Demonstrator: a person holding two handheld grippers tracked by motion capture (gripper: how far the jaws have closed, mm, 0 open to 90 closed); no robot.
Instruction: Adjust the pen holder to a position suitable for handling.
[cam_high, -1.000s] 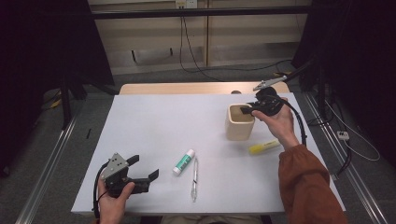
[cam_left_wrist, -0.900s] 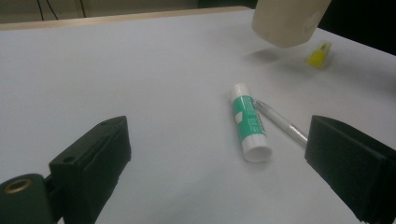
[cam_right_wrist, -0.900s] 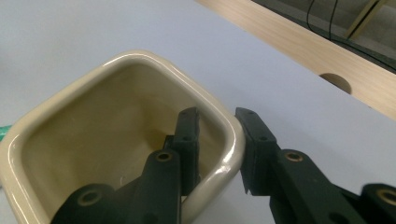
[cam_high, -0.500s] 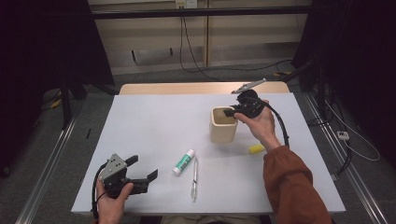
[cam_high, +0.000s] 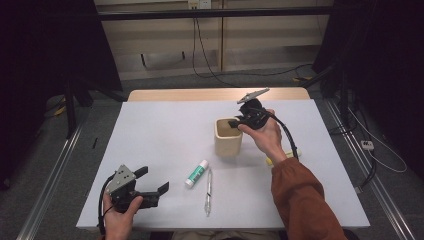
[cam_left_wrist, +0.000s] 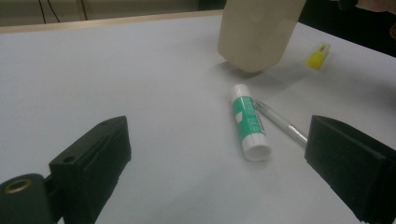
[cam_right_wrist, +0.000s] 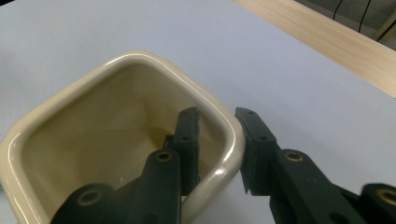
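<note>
- White rectangular table surface (cam_high: 165, 135): it carries every item listed below. A wooden strip borders its far edge.
- Cream square ceramic cup (cam_high: 228, 137): stands upright near the middle of the surface, somewhat toward the right edge and the far edge. The right gripper view shows its interior, with no clear contents.
- Right gripper (cam_right_wrist: 218, 135): one jaw is inside the cup and the other outside, clamped across one wall at the rim. The grasp is on a single wall only.
- Left gripper (cam_left_wrist: 219, 163): held above the near left corner of the surface, jaws spread wide with nothing between them.
- Green-and-white glue stick (cam_left_wrist: 249, 122): lies flat near the near edge, centre, just ahead of the left gripper.
- Clear slim pen (cam_high: 208, 191): lies beside the glue stick, close to touching it.
- Yellow marker (cam_left_wrist: 318, 55): lies toward the right edge, beyond the cup and partly behind the forearm in the high view.
- Risk, slip: the glazed rim is smooth; a one-wall pinch may let the cup rotate or drop if it is lifted or dragged quickly.
- Risk, tipping: a sideways pull at the rim may overturn the cup.
- Risk, collision: the cup or the right forearm may sweep the yellow marker toward the right edge.
</note>
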